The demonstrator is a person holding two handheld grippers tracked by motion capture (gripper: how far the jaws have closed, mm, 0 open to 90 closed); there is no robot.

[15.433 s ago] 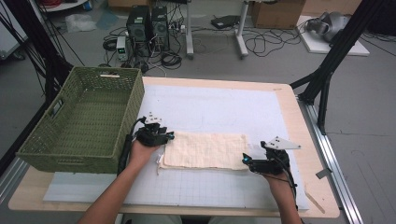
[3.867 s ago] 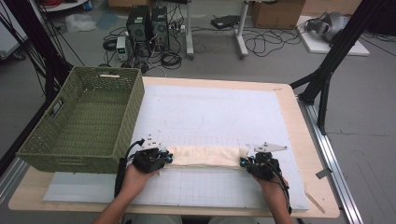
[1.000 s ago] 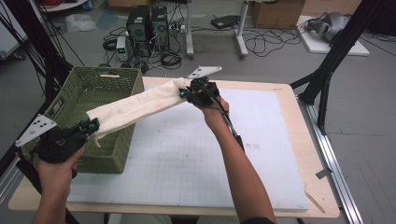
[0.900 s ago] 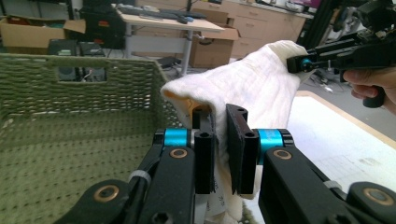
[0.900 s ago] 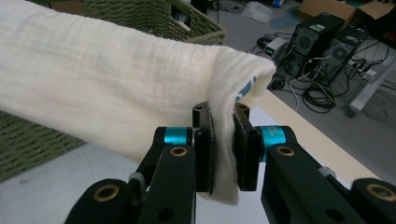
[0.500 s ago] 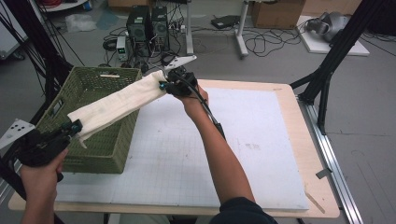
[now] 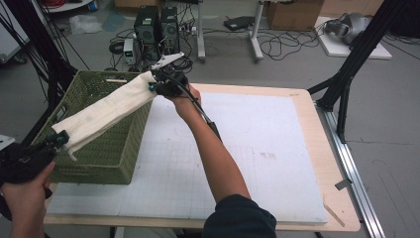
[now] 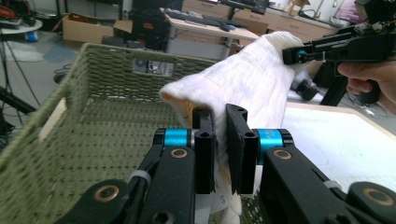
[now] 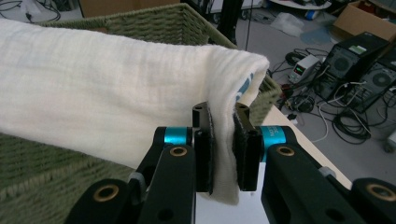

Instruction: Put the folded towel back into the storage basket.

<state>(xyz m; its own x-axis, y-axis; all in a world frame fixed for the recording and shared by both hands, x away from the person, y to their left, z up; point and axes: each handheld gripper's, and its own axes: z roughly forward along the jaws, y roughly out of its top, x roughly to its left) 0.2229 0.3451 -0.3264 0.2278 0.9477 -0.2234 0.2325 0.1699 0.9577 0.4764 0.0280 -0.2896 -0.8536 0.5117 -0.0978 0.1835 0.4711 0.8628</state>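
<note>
Folded towel [image 7: 106,110] hangs over green basket [image 7: 94,148], long axis approx 8-to-2 o'clock in high view. L gripper [image 7: 58,140] & R gripper [image 7: 153,87] each clamped tight on one towel end.

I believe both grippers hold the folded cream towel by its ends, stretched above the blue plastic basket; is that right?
Nearly: the basket is green and woven, not blue plastic, as the high view shows. The rest stands: the left gripper and right gripper each clamp an end of the folded cream towel, stretched above it.
</note>
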